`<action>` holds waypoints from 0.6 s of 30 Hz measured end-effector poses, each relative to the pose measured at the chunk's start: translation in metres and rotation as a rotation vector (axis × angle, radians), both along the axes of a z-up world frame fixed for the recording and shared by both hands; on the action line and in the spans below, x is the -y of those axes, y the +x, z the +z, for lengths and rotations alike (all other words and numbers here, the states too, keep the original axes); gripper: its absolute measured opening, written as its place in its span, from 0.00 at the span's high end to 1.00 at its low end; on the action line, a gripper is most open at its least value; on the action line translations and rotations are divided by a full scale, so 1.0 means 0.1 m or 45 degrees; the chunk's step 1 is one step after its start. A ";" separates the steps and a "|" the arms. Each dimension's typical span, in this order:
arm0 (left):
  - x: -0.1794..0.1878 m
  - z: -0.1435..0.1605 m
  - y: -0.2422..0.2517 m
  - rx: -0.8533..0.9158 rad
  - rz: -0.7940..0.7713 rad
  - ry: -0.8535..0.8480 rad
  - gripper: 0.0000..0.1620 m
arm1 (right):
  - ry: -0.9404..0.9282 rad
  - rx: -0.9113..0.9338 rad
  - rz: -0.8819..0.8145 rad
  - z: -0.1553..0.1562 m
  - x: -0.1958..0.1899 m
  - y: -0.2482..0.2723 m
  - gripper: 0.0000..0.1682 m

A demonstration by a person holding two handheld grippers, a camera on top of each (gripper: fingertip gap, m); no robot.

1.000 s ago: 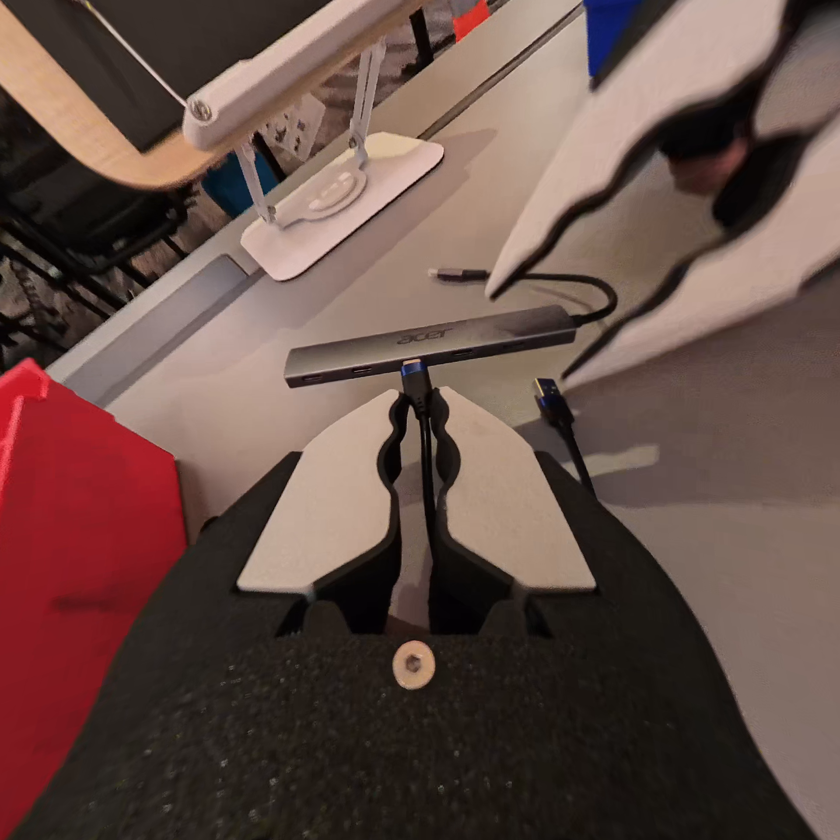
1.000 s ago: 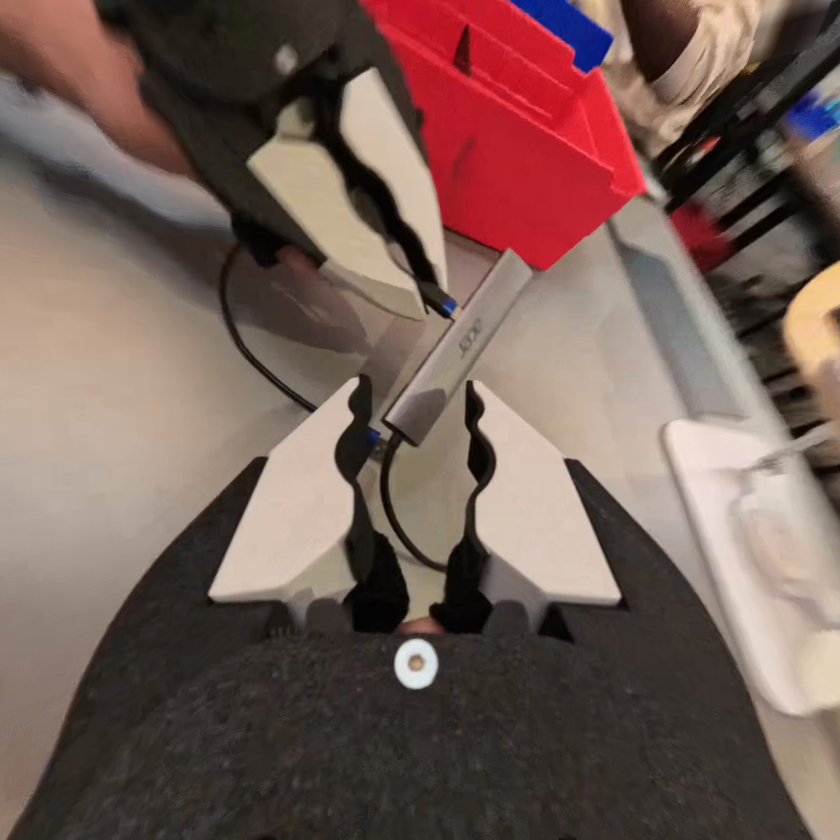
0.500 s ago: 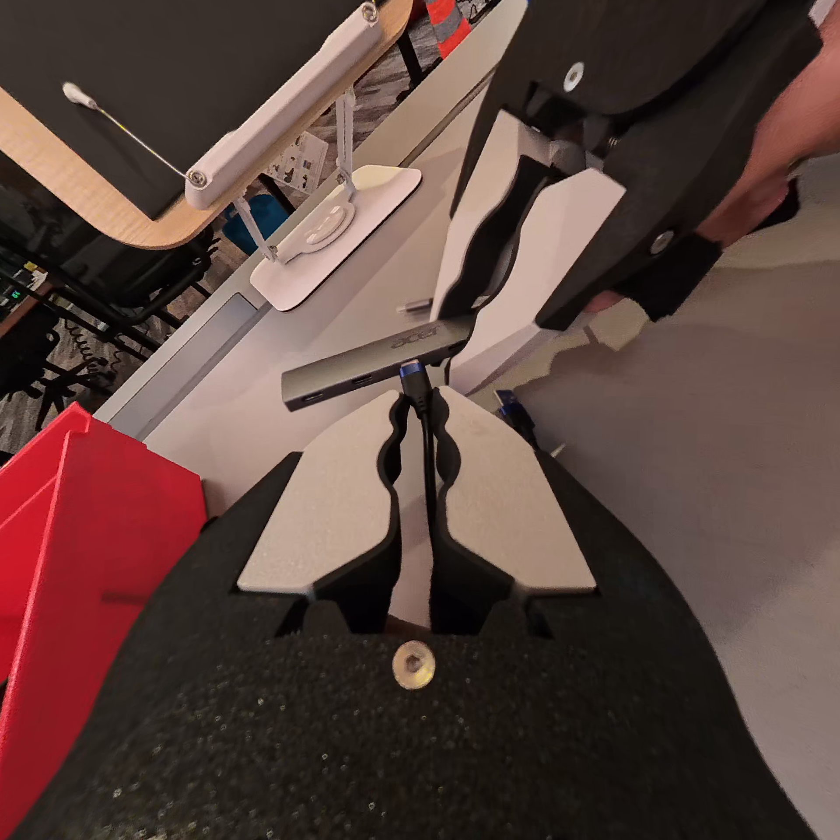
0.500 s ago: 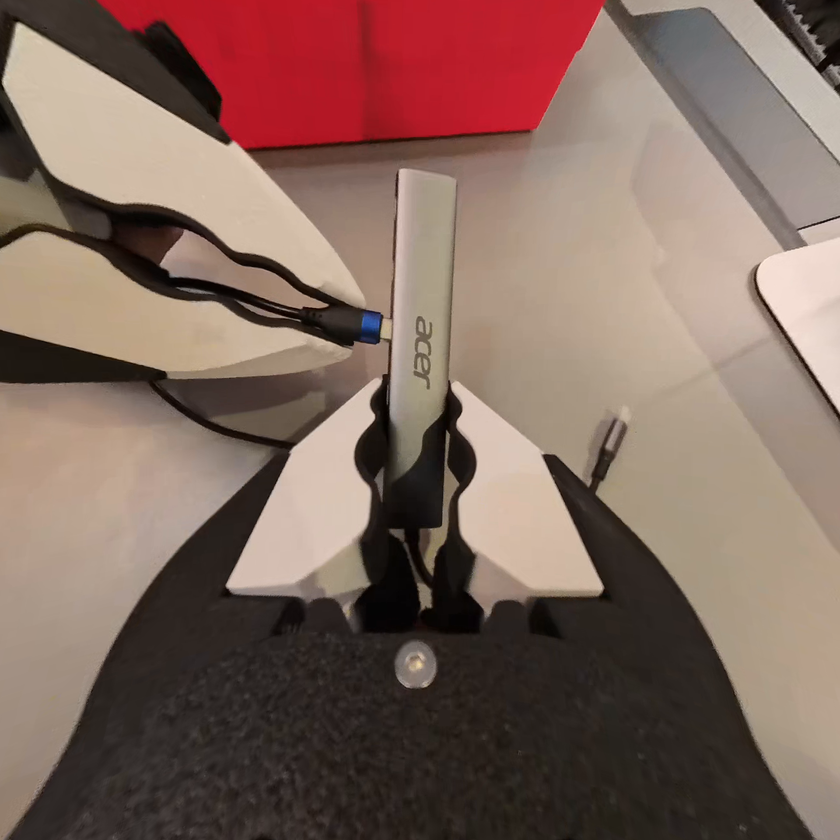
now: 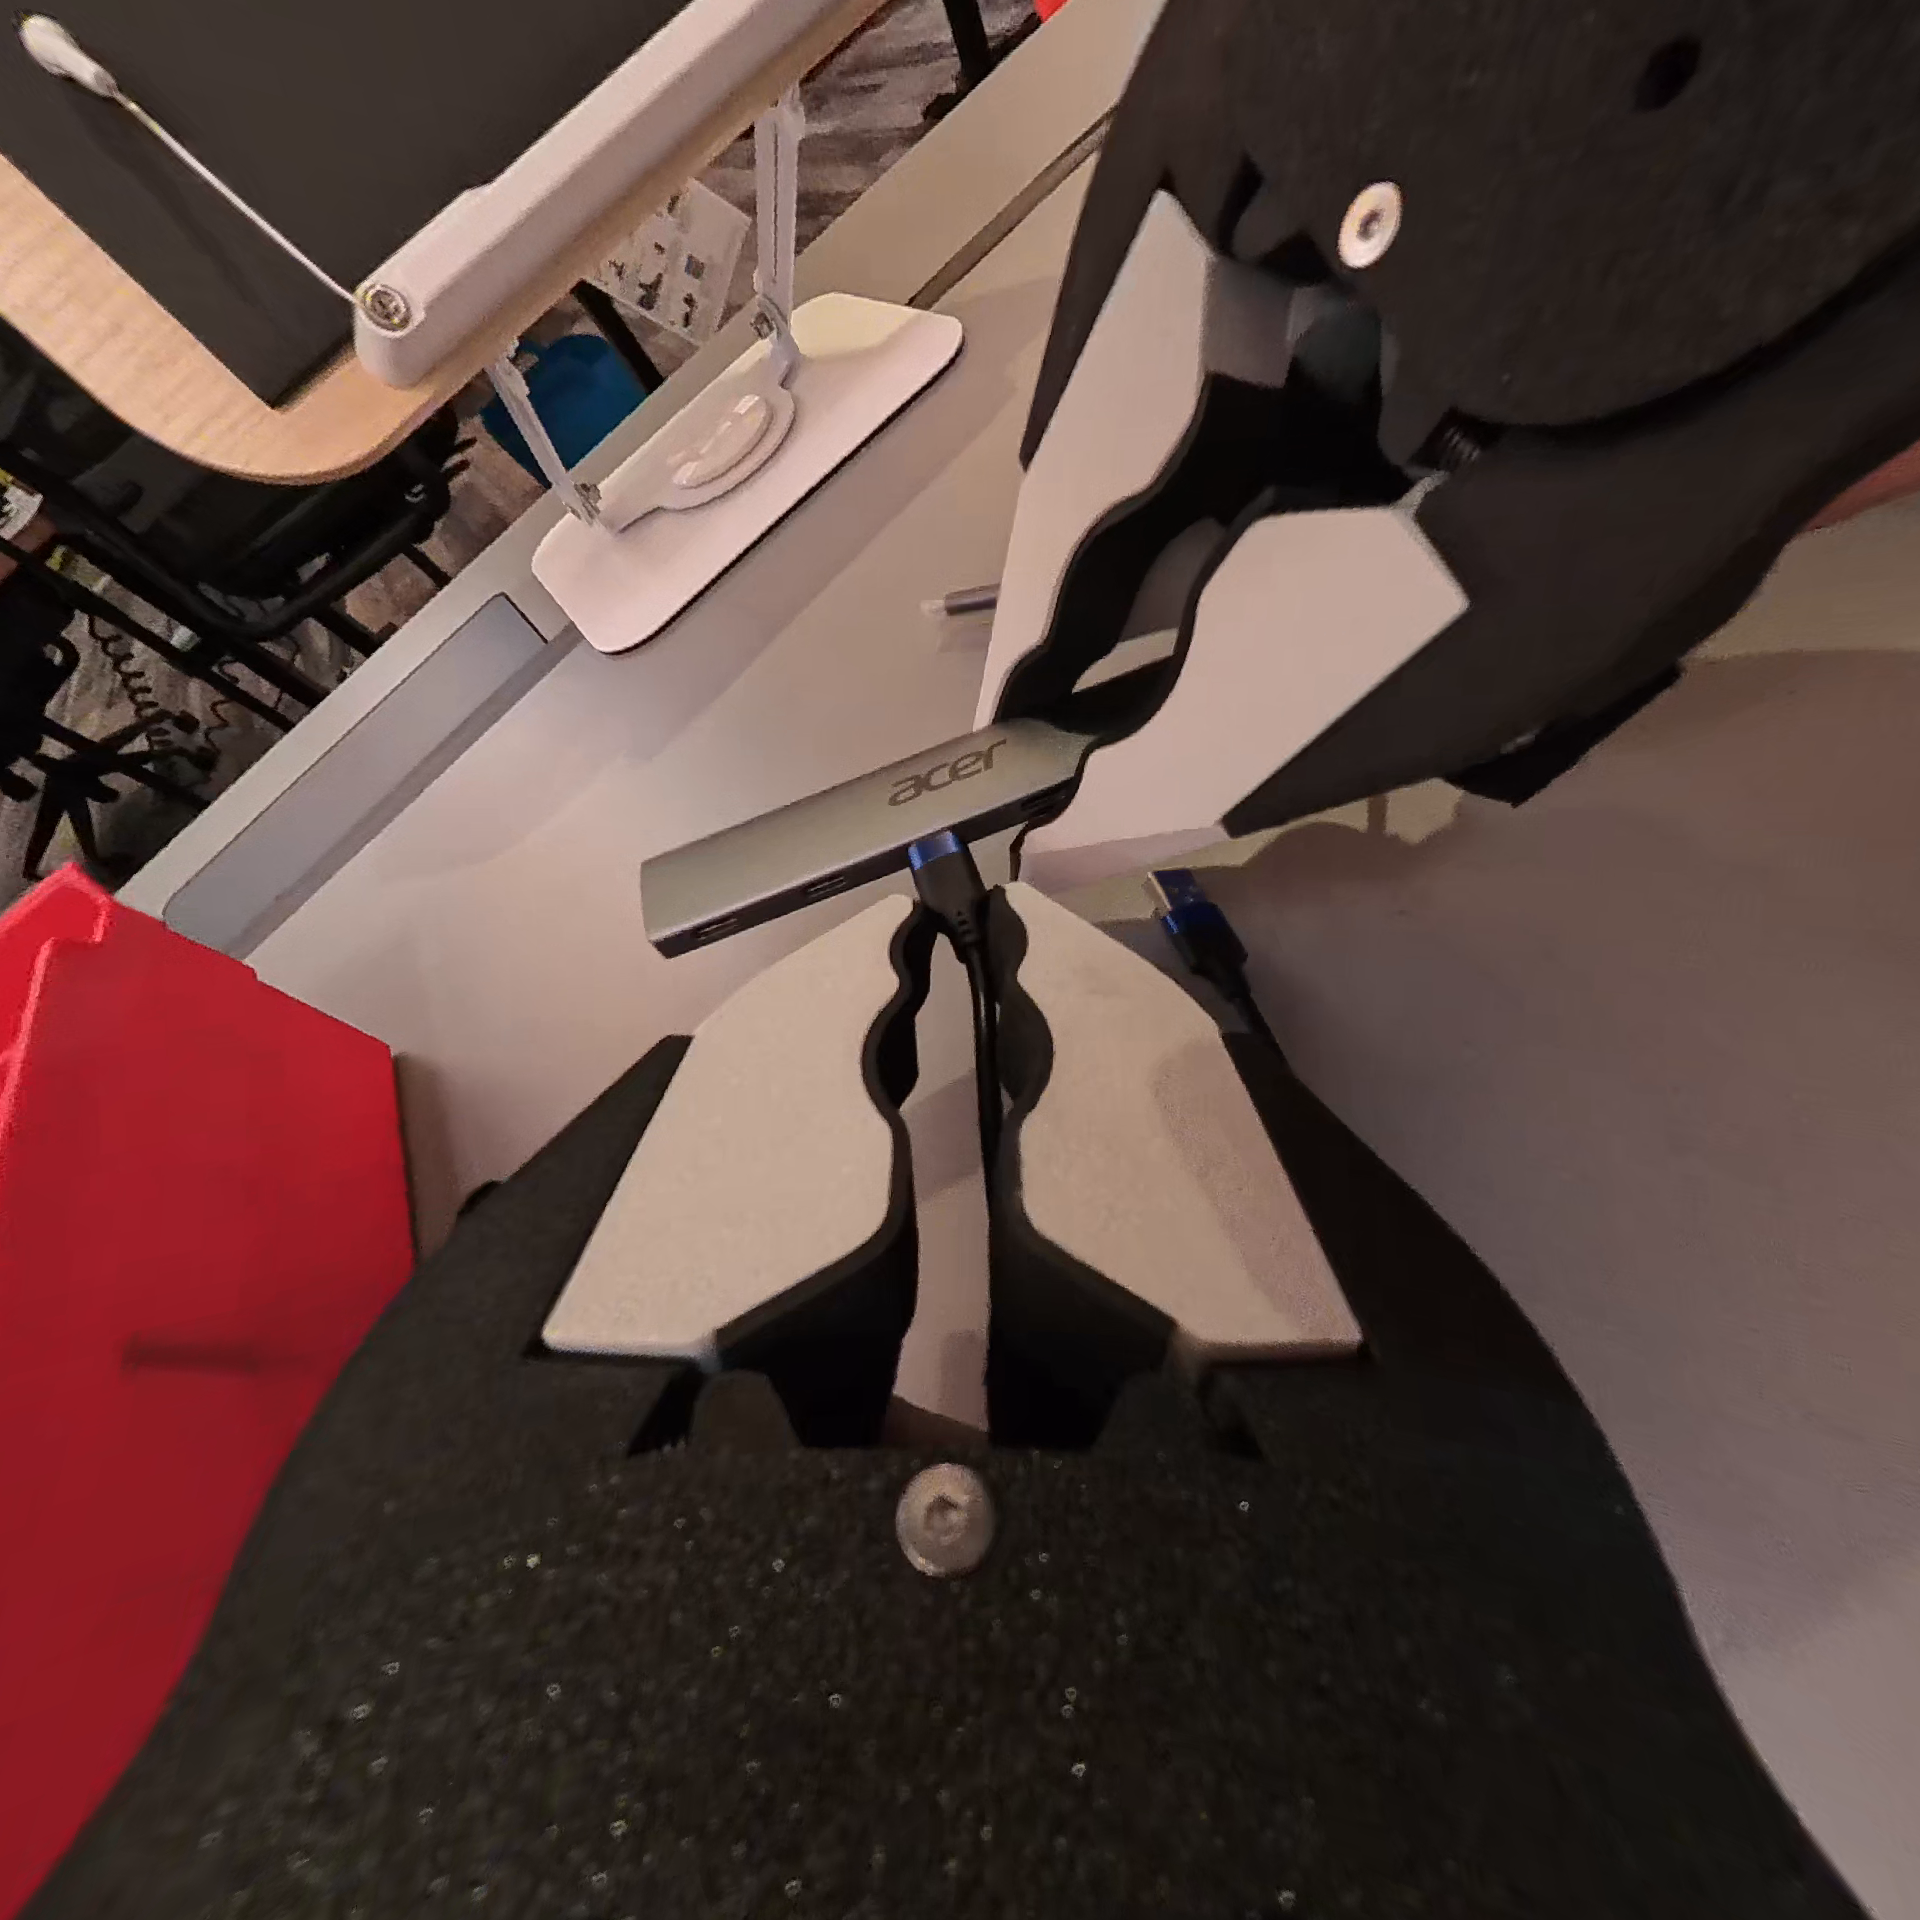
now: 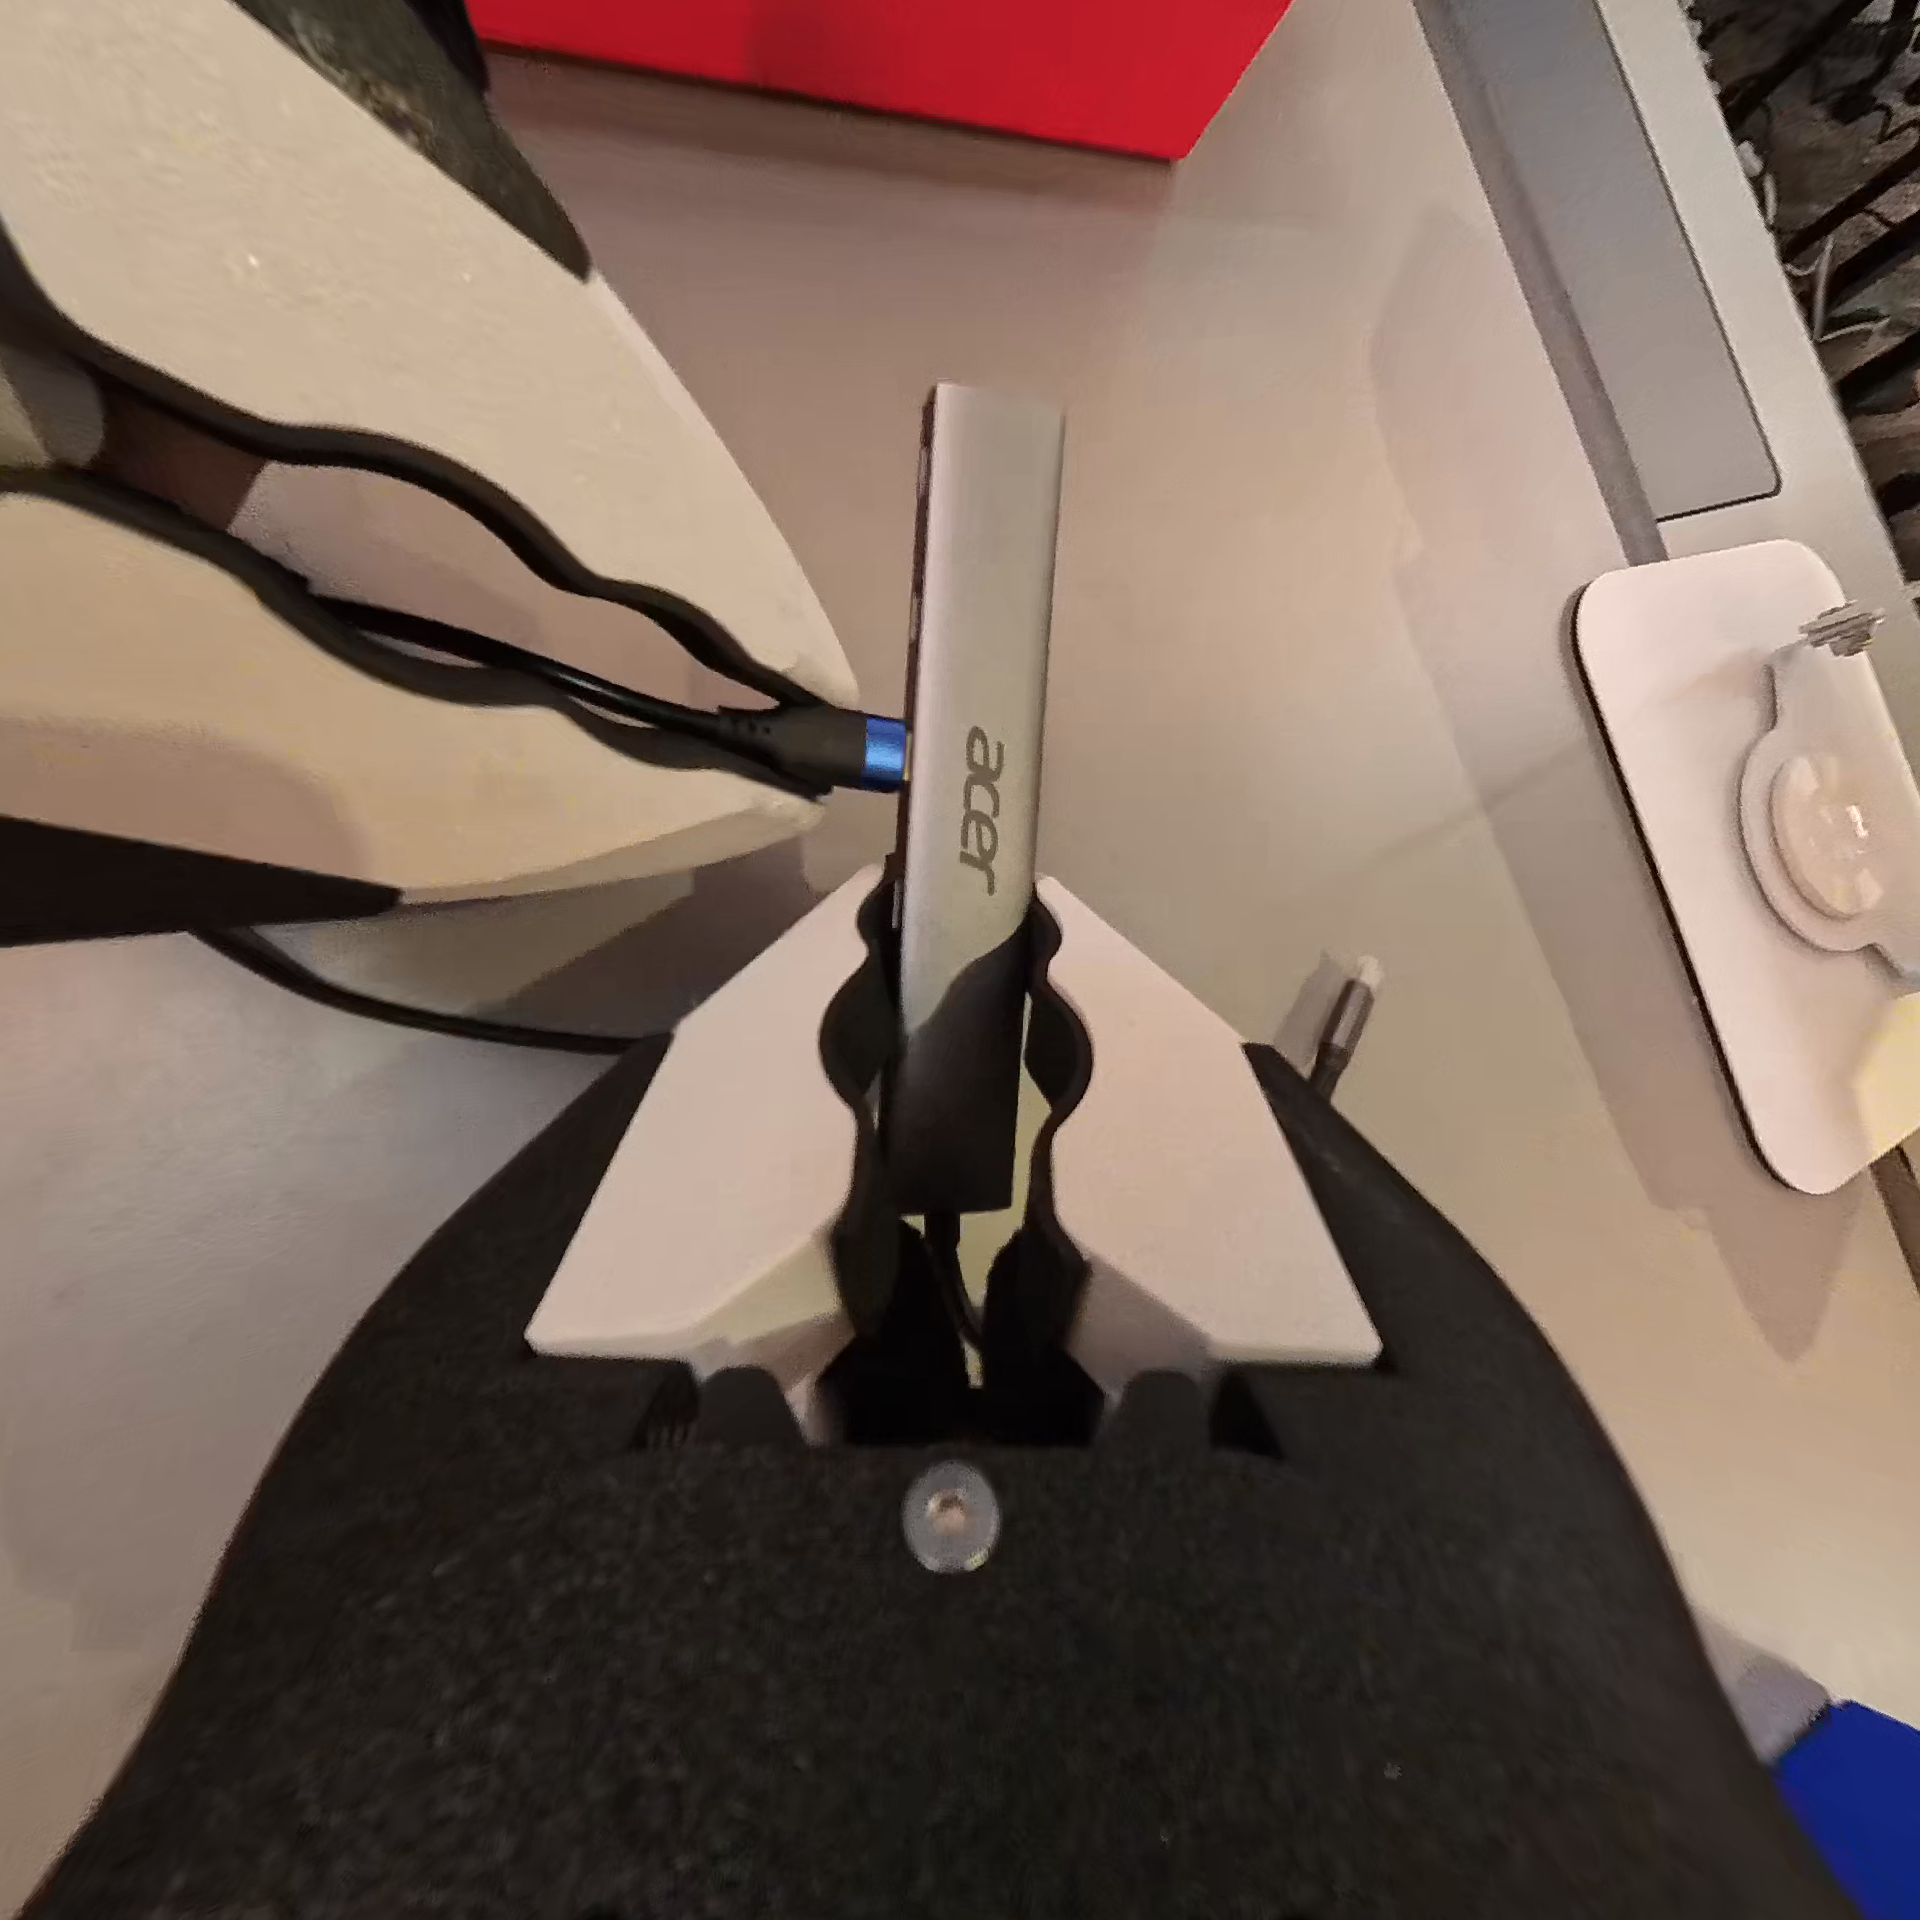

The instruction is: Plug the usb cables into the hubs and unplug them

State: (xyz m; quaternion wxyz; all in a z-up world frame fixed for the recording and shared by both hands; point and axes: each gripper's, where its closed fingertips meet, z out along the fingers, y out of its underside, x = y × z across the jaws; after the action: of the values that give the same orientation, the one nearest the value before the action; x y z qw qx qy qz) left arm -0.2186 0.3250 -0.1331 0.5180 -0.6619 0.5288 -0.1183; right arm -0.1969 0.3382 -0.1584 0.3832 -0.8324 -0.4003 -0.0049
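Desk (image 5: 1558,1195) surface, pale grey and matt, fills the left wrist view, its far edge running diagonally past a recessed grey panel (image 5: 343,769). Beyond that edge stand black chair frames and a wood-rimmed board. To the right the surface lies bare and open; to the left a red bin (image 5: 156,1195) stands close against the left tongs (image 5: 951,904). These are drawn narrow on a black cable (image 5: 982,1039), whose blue-collared plug (image 5: 935,854) sits in the side of a slim grey USB hub (image 5: 831,842). The hub is lifted off the surface, tilted, its far end gripped by the right tongs (image 5: 1060,748) coming down from above. A white lamp base (image 5: 748,478) stands near the far edge, with its white arm overhead. A second blue plug (image 5: 1195,920) lies on the desk just right of the left tongs, and a small silvery plug (image 5: 961,603) lies behind the right tongs.

In the right wrist view the right tongs (image 6: 956,904) are closed on the near end of the USB hub (image 6: 987,644), which points straight away over the desk (image 6: 1247,520). The left tongs (image 6: 821,727) enter from the left, pinching the cable (image 6: 623,707) at the blue-collared plug (image 6: 883,753) set in the hub's left side. The red bin (image 6: 883,52) lies beyond, the lamp base (image 6: 1714,831) to the right near the edge, the silvery plug (image 6: 1340,1008) beside the right tongs. A blue object (image 6: 1849,1787) shows at the lower right corner.
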 end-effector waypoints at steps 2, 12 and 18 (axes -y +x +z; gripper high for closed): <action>-0.01 -0.02 0.01 0.019 0.014 -0.040 0.94 | -0.010 -0.008 -0.004 -0.02 0.00 0.01 0.89; 0.00 0.06 0.04 0.156 0.024 -0.127 0.94 | -0.036 -0.206 0.012 0.07 -0.04 0.01 0.89; 0.46 0.46 -0.35 0.492 0.061 -0.389 0.80 | 0.197 -0.218 -0.095 0.97 -0.18 0.55 0.89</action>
State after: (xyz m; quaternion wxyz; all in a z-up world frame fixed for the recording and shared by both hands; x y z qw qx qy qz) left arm -0.2534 0.2792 -0.0868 0.5061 -0.7099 0.3800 -0.3091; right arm -0.1423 0.3560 -0.0615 0.4785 -0.8121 -0.3333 0.0213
